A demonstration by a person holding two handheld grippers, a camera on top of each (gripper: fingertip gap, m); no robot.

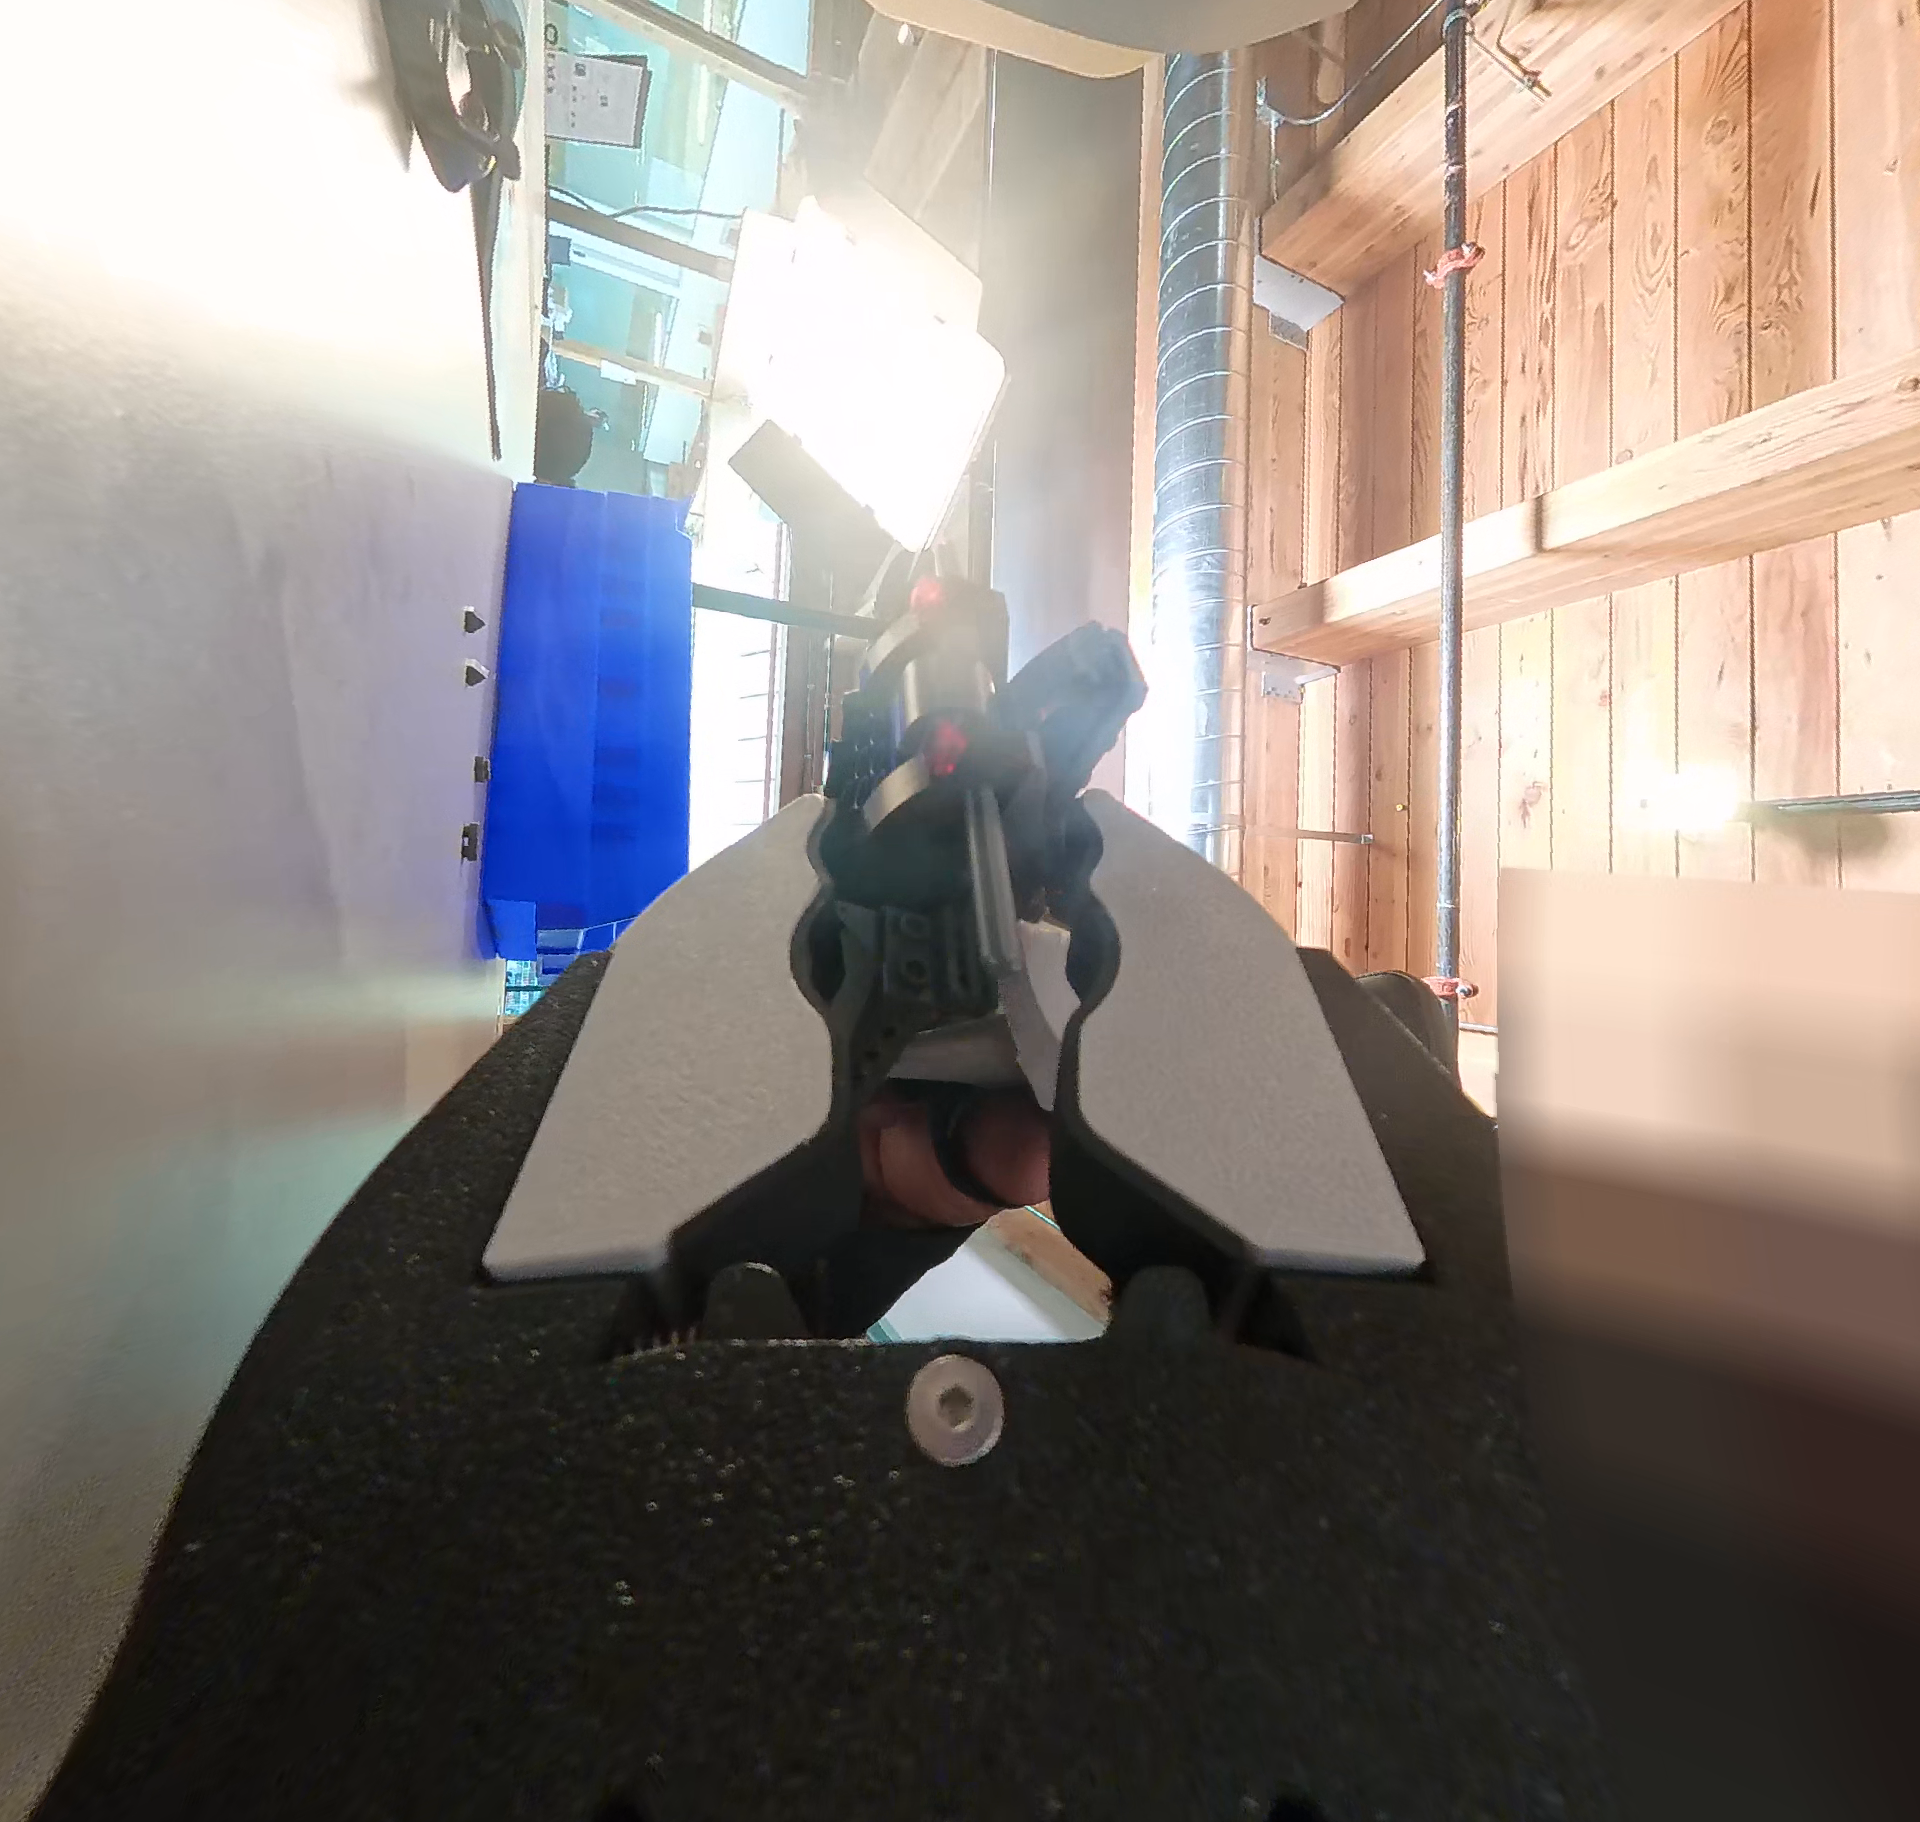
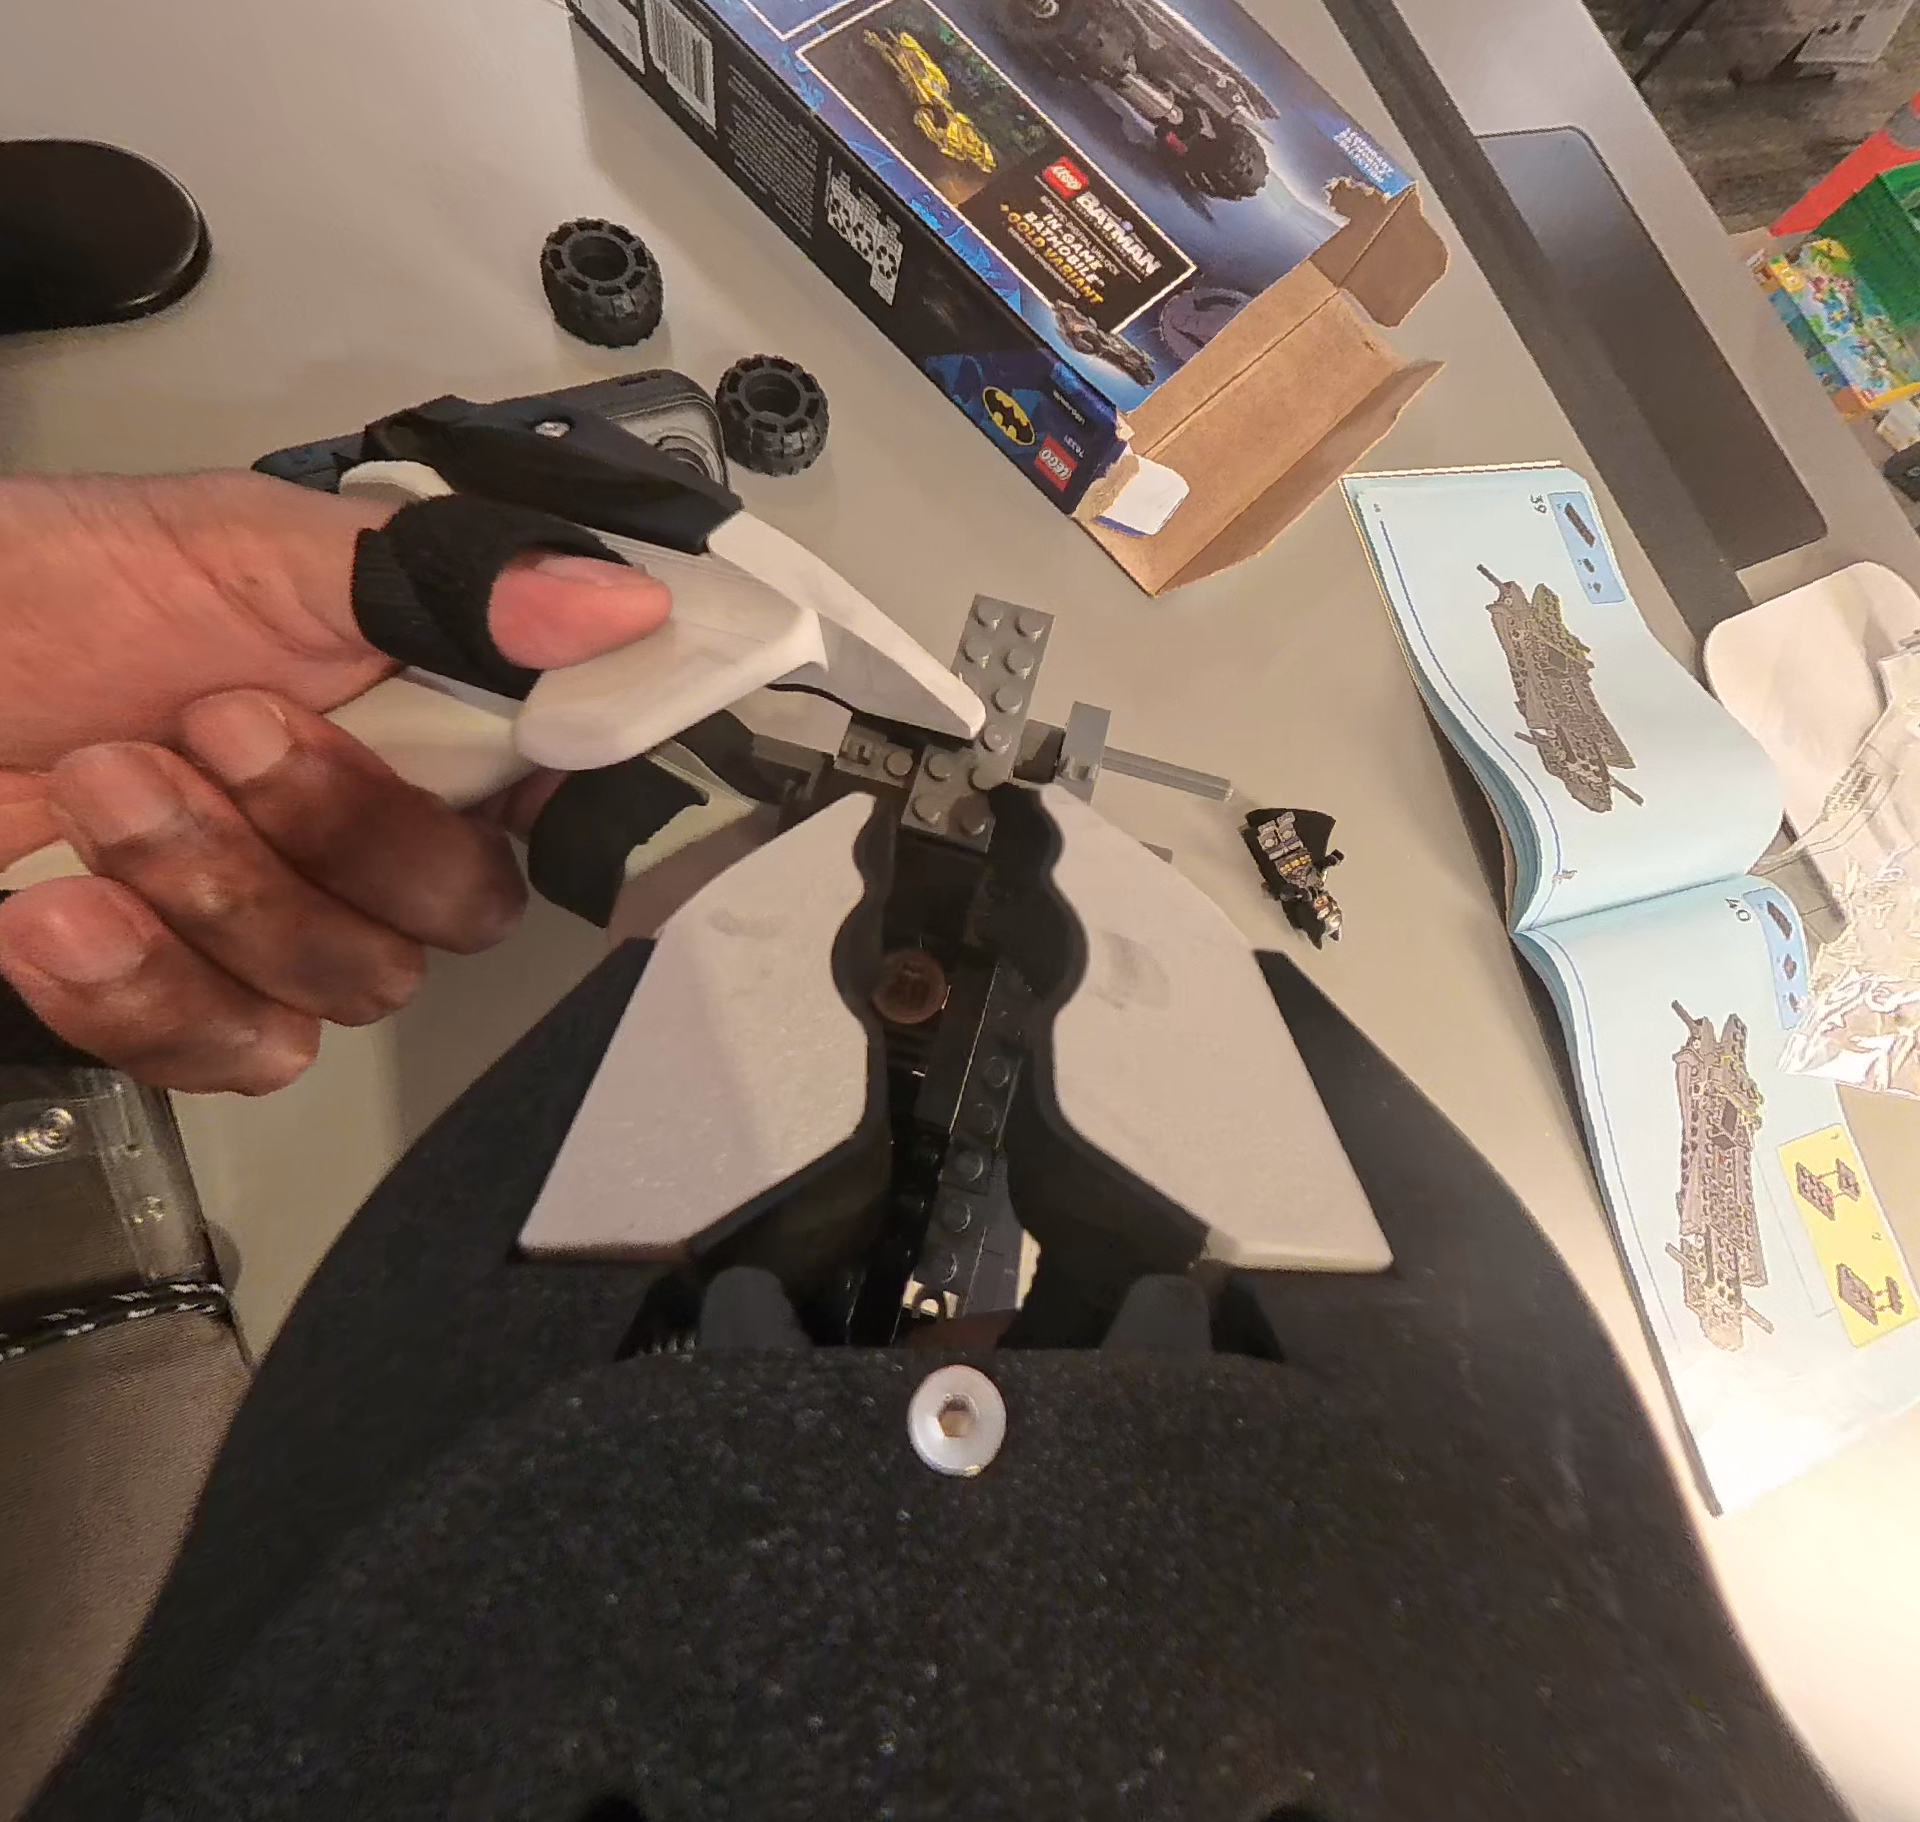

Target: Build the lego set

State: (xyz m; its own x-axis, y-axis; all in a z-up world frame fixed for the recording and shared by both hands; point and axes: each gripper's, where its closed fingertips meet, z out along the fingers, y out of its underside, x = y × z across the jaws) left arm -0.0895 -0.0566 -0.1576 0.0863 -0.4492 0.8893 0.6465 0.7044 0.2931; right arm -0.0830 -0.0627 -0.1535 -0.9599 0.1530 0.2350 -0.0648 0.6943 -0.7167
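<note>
A black and grey brick model (image 2: 940, 811) is held above the grey table (image 2: 364, 110). A light grey studded plate (image 2: 1003, 660) sticks forward from it and a grey axle (image 2: 1164, 773) sticks out to the right. My right gripper (image 2: 951, 806) is open; the model's black body lies between its fingers with dark space beside it. A hand brings in my left gripper from the left, and its white fingers (image 2: 852, 660) touch the grey plate. In the left wrist view my left gripper (image 1: 940, 827) points upward and is shut on the black model (image 1: 935, 796), which has red studs.
On the table lie an open toy box (image 2: 997, 162), two black tyres (image 2: 601, 281) (image 2: 769, 413), an open instruction booklet (image 2: 1621, 785), a small dark minifigure (image 2: 1299, 863) and clear plastic bags (image 2: 1860, 941). The left wrist view shows a bright lamp (image 1: 862, 370) and a metal duct (image 1: 1195, 422). Only a small space, under 4 cm, lies between the two pairs of fingers. Left tips and right tips are each some 15 cm from the small dark minifigure (image 2: 1299, 863).
</note>
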